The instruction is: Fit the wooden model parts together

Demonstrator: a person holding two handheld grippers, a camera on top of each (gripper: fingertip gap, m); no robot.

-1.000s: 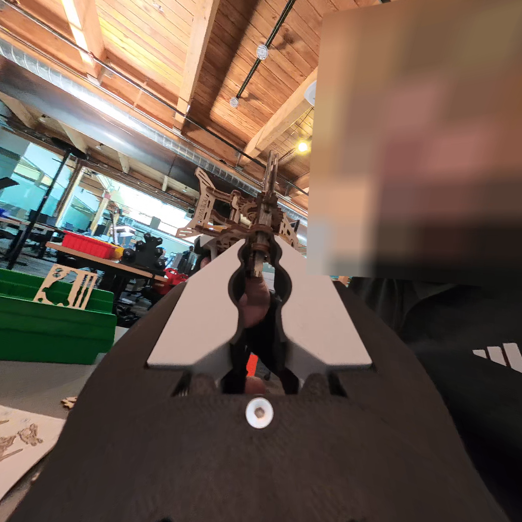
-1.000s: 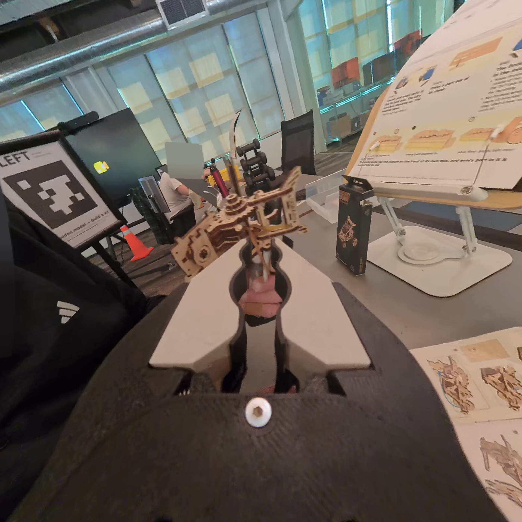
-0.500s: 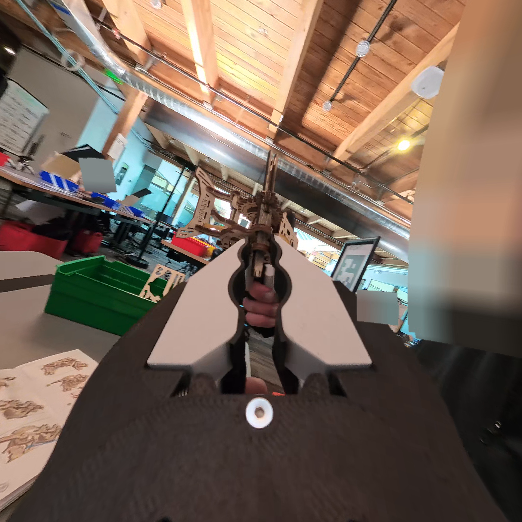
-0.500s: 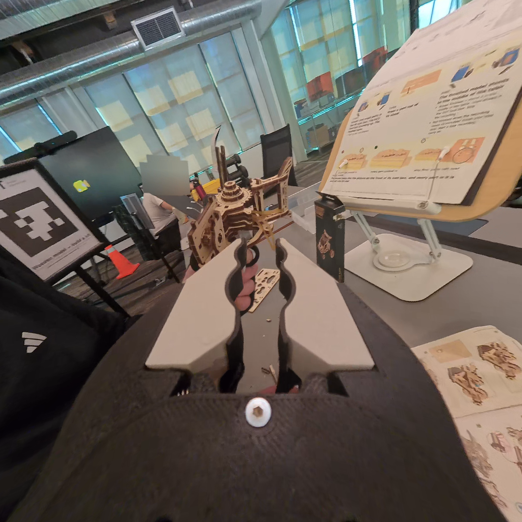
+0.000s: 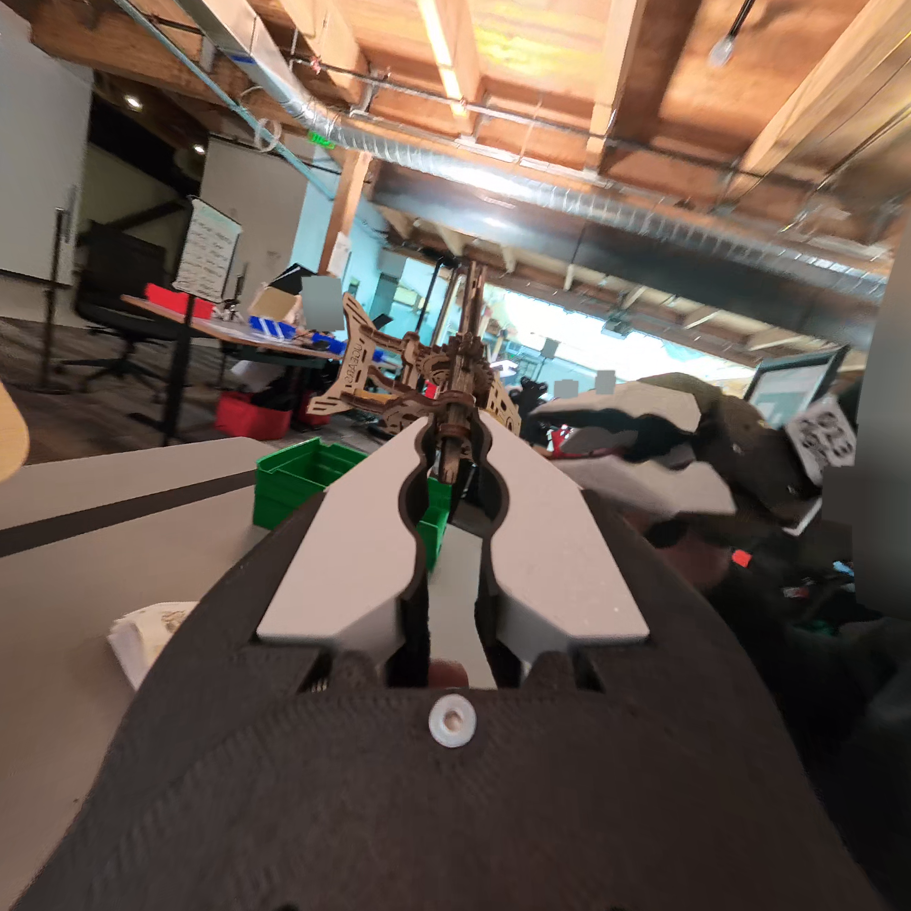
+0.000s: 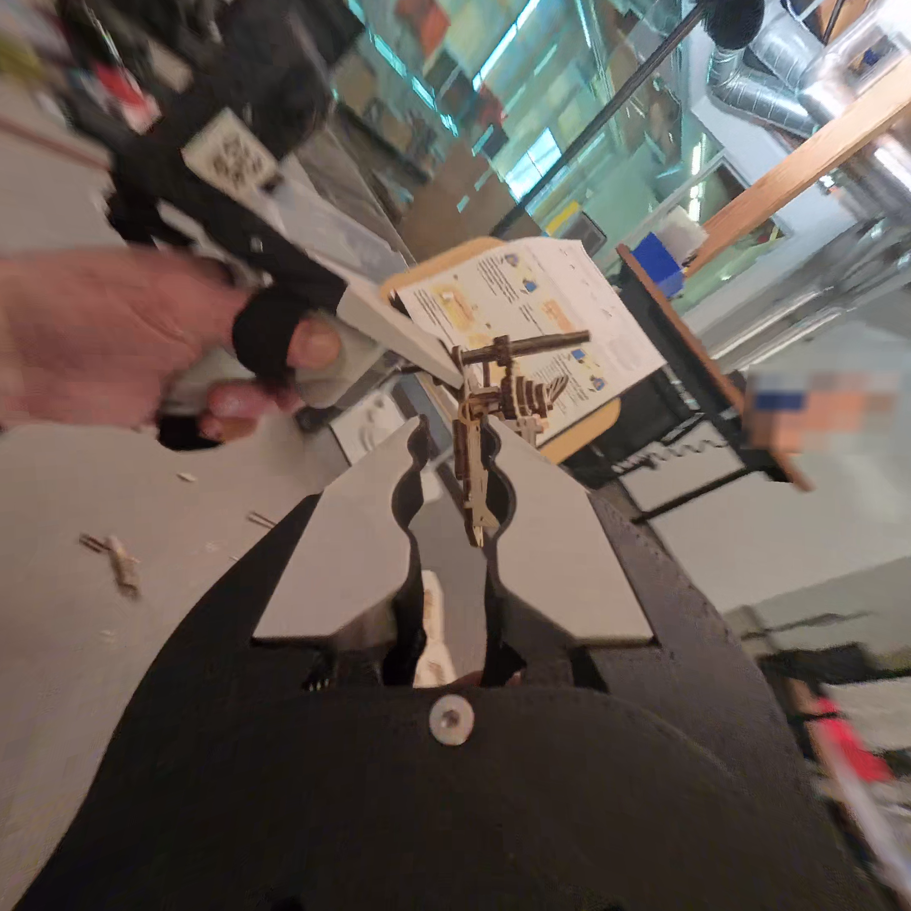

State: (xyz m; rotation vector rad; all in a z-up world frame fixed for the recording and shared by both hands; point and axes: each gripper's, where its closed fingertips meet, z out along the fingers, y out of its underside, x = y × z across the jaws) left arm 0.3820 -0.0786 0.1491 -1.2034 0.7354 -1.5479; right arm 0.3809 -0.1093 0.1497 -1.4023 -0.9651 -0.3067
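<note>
Our left claw [image 5: 453, 434] pinches the wooden model [image 5: 424, 389] by its stiff central shaft above the counter [image 5: 98, 567]; our right claw [image 6: 453, 443] stands open around its tail. Light, brittle fretwork: we hold the shaft.

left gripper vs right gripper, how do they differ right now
The left gripper is shut on the model by its shaft; the right gripper is open, a flat model part loose between its fingers. Seen from the left wrist, the right gripper is turned on its side against the left. Both have grey fingers on black bodies.
</note>
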